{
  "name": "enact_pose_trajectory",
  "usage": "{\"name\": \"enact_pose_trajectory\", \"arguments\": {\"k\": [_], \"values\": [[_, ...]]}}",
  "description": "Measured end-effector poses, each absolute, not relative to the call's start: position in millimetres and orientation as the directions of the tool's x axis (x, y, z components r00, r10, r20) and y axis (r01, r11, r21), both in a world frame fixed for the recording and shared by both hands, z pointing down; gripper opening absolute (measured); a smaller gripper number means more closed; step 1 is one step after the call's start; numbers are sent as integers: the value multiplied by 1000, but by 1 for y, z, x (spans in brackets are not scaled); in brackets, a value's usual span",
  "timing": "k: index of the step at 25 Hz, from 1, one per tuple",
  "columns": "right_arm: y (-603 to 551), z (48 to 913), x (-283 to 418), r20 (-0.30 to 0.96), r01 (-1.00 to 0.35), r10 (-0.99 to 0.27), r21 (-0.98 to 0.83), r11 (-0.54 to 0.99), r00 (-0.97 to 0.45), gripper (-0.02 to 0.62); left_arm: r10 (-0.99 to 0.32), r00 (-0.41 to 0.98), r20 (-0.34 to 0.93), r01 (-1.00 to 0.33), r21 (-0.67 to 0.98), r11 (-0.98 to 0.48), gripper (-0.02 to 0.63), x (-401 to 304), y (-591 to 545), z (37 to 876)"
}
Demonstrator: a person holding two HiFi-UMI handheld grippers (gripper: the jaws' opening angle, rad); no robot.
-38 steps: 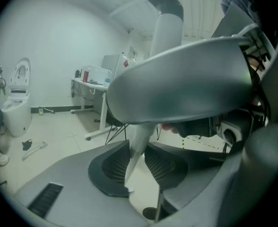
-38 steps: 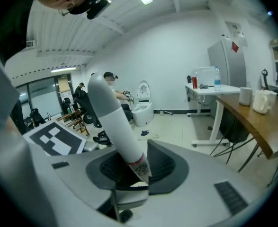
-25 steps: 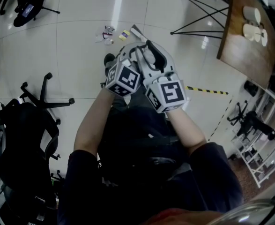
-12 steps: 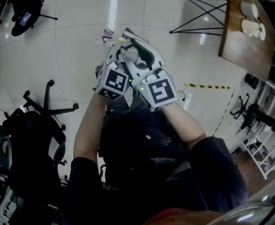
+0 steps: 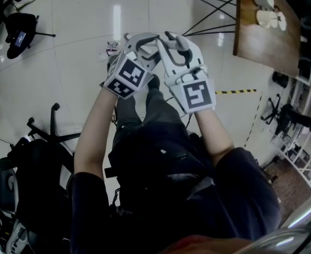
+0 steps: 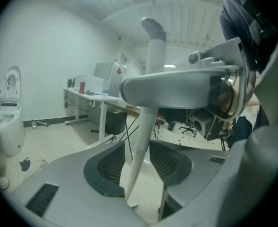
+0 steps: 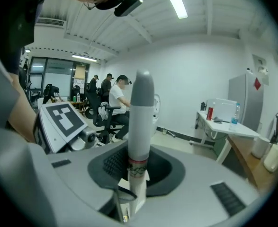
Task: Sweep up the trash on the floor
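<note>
Both grippers now sit farther forward than a second ago. My left gripper (image 5: 142, 40) has just been opening, jaws loose around the white pole (image 6: 146, 126); trash (image 5: 111, 47) lies beyond its tip. My right gripper (image 5: 172, 42), closing, clamps the pole.

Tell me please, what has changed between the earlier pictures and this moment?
The jaws of the left gripper have just been opening; the handle stands between them, loose. The jaws of the right gripper have just been closing and now press on the same handle. Both grippers also rose toward the top of the head view, staying side by side. The trash still lies on the floor ahead.
</note>
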State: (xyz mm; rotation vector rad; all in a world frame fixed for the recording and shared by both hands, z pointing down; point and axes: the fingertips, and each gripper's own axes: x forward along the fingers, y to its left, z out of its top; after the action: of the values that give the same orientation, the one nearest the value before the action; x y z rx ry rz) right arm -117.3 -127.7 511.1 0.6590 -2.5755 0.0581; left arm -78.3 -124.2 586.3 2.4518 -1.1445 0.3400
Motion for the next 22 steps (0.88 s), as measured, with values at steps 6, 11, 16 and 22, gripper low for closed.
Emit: {"name": "enact_pose_trajectory", "arguments": {"k": [6, 11, 16, 22], "values": [[-148, 502, -85, 459, -544, -504, 52, 837, -732, 97, -666, 574, 476, -804, 177, -567, 175, -81, -114, 587], [-153, 497, -84, 441, -610, -554, 19, 792, -706, 97, -765, 397, 508, -894, 27, -447, 175, -66, -113, 600], [-144, 478, -92, 407, -532, -489, 8, 846, -771, 97, -806, 331, 490, -932, 35, -361, 175, -63, -126, 599], [-118, 420, -92, 392, -105, -67, -74, 992, -918, 98, -804, 411, 429, -906, 92, -413, 175, -64, -106, 567]]}}
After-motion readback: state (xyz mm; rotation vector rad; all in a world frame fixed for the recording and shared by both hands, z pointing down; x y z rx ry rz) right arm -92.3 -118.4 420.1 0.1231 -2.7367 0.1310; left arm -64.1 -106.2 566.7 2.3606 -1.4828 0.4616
